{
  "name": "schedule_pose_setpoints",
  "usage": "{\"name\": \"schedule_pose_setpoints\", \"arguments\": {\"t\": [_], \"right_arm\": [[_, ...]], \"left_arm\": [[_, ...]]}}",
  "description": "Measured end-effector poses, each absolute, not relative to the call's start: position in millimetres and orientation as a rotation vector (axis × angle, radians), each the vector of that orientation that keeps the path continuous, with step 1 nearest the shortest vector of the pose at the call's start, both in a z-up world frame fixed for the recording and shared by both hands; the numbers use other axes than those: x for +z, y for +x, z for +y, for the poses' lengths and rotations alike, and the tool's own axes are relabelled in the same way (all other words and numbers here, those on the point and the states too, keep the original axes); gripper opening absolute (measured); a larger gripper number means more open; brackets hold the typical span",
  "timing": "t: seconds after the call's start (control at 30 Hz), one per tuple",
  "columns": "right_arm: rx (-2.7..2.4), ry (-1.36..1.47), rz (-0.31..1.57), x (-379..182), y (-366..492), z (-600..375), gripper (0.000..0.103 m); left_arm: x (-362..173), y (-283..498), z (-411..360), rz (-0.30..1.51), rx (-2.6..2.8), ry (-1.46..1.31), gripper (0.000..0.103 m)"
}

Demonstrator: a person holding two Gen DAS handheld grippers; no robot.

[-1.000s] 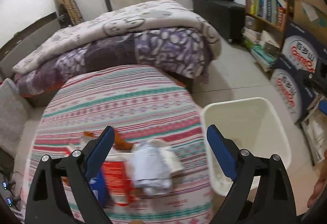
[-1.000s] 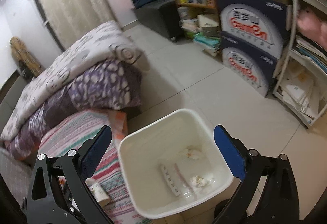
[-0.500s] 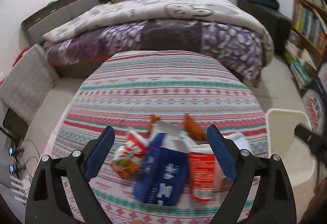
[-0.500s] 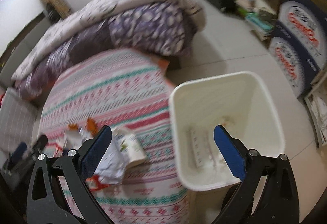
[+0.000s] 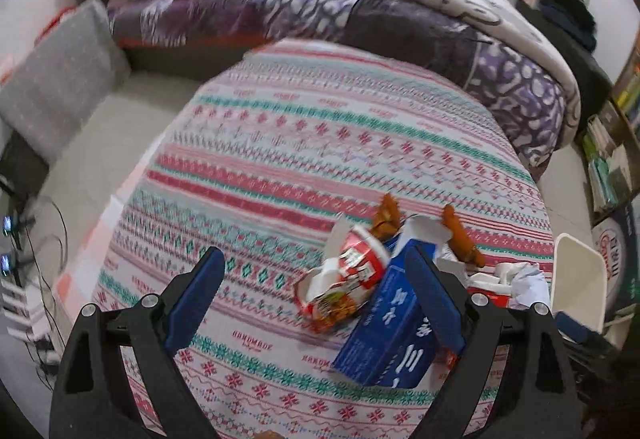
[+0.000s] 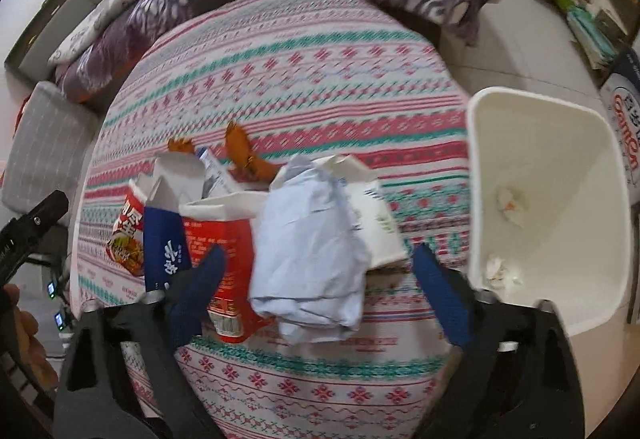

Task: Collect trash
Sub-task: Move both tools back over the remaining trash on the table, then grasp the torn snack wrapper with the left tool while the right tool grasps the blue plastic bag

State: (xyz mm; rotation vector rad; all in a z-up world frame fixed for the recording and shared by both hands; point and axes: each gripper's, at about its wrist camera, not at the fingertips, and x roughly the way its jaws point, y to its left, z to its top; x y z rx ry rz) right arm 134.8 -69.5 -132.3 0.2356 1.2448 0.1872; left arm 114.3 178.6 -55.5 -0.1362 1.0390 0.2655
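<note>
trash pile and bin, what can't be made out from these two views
- Red carton: right wrist view, its lower end is hidden behind a finger of the right hand-held gripper.
- White carton: right wrist view, mostly covered by the crumpled pale paper.
- White bin: left wrist view, cut by the right edge, inside unseen.
- Bin scraps: right wrist view, too small to identify.
- Blue carton: left wrist view, partly behind a finger of the left hand-held gripper.

The cloth [image 6: 280, 87] is striped pink, red, teal and white with small cross motifs. On it lie a navy carton [image 5: 394, 323] with white characters, a red-and-white cup [image 5: 348, 271], a red carton [image 6: 224, 259], a pale blue crumpled paper [image 6: 308, 251] and orange-brown scraps [image 6: 240, 151]. At three o'clock stands a cream bin [image 6: 560, 143]. The quilt [image 5: 400, 23] at twelve o'clock is purple with white blotches.
</note>
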Motion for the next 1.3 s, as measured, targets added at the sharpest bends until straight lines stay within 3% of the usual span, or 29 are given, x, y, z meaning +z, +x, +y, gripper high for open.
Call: {"name": "schedule_pose_setpoints", "arguments": {"t": [0.03,0.07,0.47,0.73,0.8,0.87,0.97,1.0,1.3], "right_arm": [[0.199,0.241,1.259,-133.7,135.6,-66.9,0.056],[0.207,0.245,1.273,-135.8,137.4,-64.7,0.047],[0.239,0.301,1.183,-117.1,142.6,-66.8,0.042],[0.243,0.307,1.176,-117.5,143.7,-66.9,0.043],[0.247,0.309,1.172,-117.2,144.6,-65.7,0.043],[0.252,0.312,1.165,-116.7,145.4,-64.2,0.043],[0.262,0.319,1.153,-114.1,145.2,-62.7,0.043],[0.265,0.321,1.146,-112.7,145.0,-62.3,0.043],[0.285,0.316,1.021,-92.0,139.5,-60.5,0.043]], "left_arm": [[-57.8,114.9,184.3,1.054,0.264,-0.155,0.089],[-60.6,115.2,190.2,1.072,0.263,-0.171,0.089],[-111.6,129.1,188.5,1.281,0.148,-0.042,0.089],[-146.3,143.6,178.4,1.316,0.096,0.025,0.085],[-151.7,145.3,179.7,1.332,0.060,0.000,0.065],[-154.2,144.3,183.1,1.340,0.043,-0.023,0.056],[-144.9,141.2,189.6,1.299,0.028,-0.060,0.035],[-140.1,139.2,192.7,1.281,0.023,-0.079,0.019],[-101.3,131.5,206.1,1.122,0.073,-0.142,0.011]]}}
